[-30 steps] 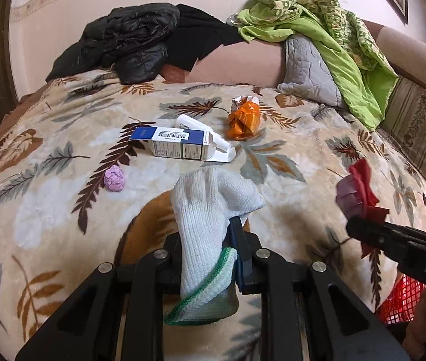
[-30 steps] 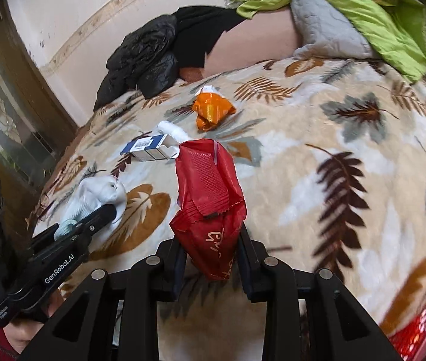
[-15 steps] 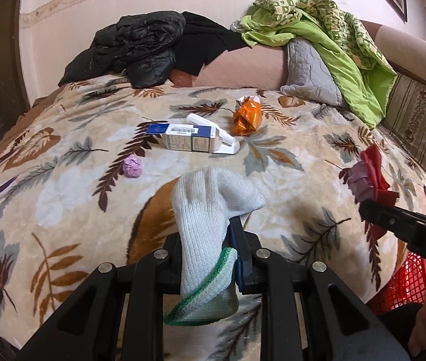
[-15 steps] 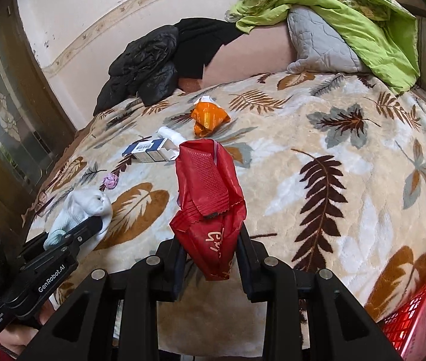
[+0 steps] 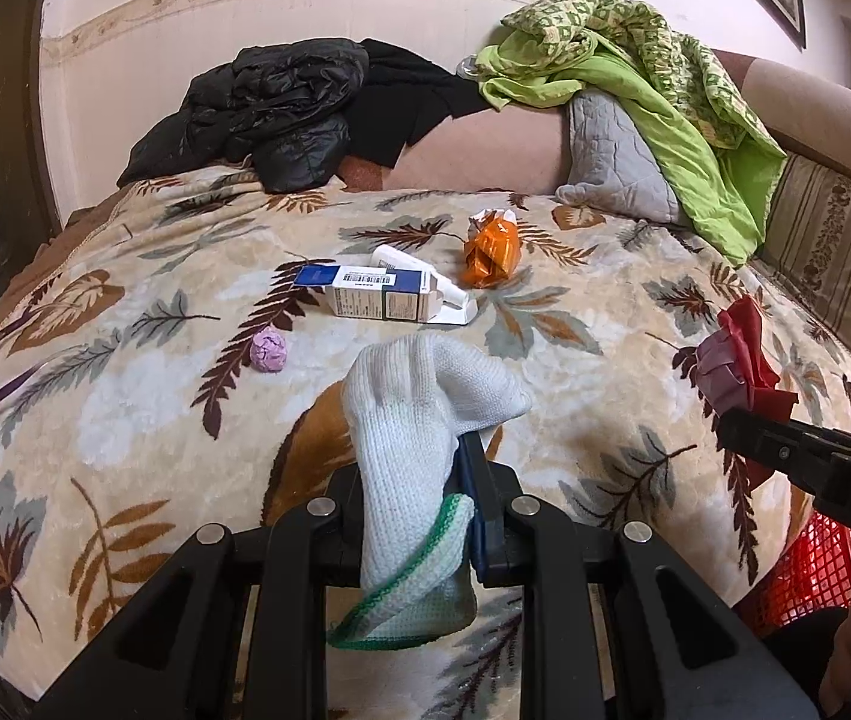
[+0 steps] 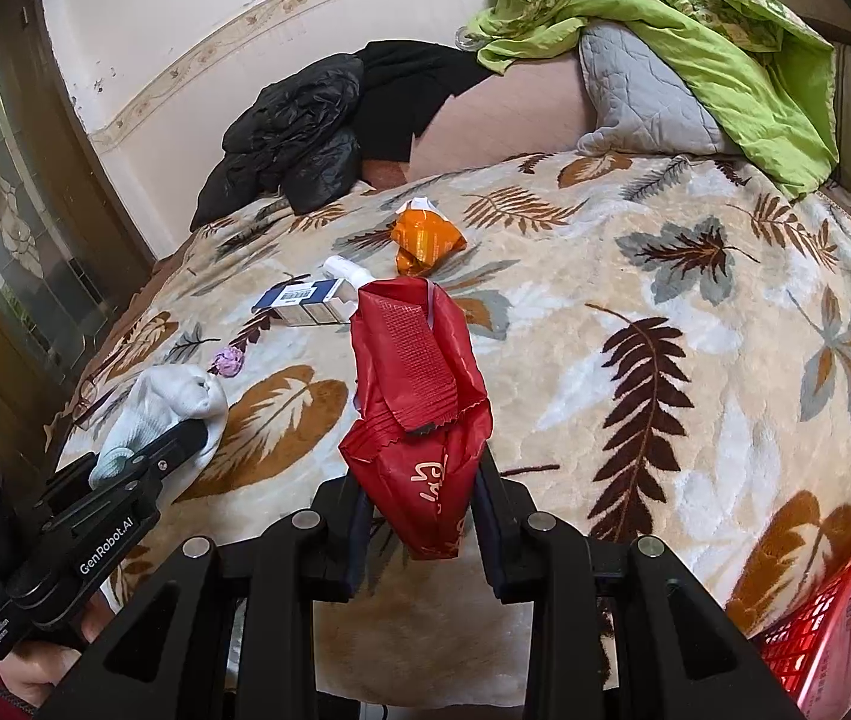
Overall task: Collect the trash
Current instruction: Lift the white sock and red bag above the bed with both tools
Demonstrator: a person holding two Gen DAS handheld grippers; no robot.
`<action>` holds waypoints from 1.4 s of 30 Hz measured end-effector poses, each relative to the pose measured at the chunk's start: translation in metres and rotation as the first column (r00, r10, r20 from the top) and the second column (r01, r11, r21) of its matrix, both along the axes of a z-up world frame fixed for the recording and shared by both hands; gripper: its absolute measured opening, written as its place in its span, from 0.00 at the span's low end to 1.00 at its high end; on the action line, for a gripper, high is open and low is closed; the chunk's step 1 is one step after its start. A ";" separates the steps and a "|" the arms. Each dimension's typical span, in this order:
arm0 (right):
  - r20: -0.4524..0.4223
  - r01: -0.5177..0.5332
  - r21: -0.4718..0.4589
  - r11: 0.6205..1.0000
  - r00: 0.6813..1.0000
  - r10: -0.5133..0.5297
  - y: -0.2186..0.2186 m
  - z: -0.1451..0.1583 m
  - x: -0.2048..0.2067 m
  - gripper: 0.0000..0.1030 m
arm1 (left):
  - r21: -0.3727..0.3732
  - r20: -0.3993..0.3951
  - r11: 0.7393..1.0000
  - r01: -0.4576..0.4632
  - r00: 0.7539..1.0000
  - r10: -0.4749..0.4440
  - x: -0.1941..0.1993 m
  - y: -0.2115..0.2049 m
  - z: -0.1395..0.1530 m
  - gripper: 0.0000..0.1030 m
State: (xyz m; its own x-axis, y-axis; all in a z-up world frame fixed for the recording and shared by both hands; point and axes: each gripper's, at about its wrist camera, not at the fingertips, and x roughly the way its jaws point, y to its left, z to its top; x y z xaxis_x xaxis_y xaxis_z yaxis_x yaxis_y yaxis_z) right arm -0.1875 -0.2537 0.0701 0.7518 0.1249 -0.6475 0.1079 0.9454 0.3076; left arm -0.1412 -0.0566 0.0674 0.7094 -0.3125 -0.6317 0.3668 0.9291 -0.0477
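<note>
My left gripper (image 5: 419,480) is shut on a white sock with a green cuff (image 5: 419,414), held above the front edge of the leaf-patterned blanket (image 5: 125,396). My right gripper (image 6: 419,480) is shut on a crumpled red wrapper (image 6: 419,408). Each gripper shows in the other's view: the right gripper (image 5: 743,420) with the red wrapper (image 5: 737,354), the left gripper (image 6: 179,435) with the sock (image 6: 167,402). On the blanket lie a blue-and-white carton (image 5: 377,297), a white tube (image 5: 410,267), an orange wrapper (image 5: 491,249) and a purple paper ball (image 5: 269,348).
A red mesh basket (image 6: 839,618) stands at the bed's front right corner, also the basket (image 5: 815,564) in the left wrist view. Black jackets (image 5: 269,114), a grey pillow (image 5: 617,162) and a green blanket (image 5: 665,78) pile up at the back. A dark wooden door (image 6: 11,192) is left.
Both grippers have drawn back from the bed a little with their loads, so more of the blanket's front edge and the red basket now show. The items on the blanket have not moved.
</note>
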 end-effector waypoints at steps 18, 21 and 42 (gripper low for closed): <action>0.013 -0.006 0.017 1.000 1.000 0.006 0.001 0.005 -0.003 0.31 | 0.008 0.004 1.000 0.003 1.000 -0.003 -0.002 -0.004 0.000 0.21; 0.016 -0.005 0.018 1.000 1.000 0.005 0.000 0.005 -0.003 0.31 | 0.009 0.006 1.000 0.003 1.000 -0.003 -0.003 -0.004 0.000 0.21; 0.034 0.003 0.037 0.999 0.999 -0.004 0.000 0.012 -0.009 0.31 | 0.013 0.009 1.000 0.003 1.000 -0.003 -0.004 -0.006 0.000 0.21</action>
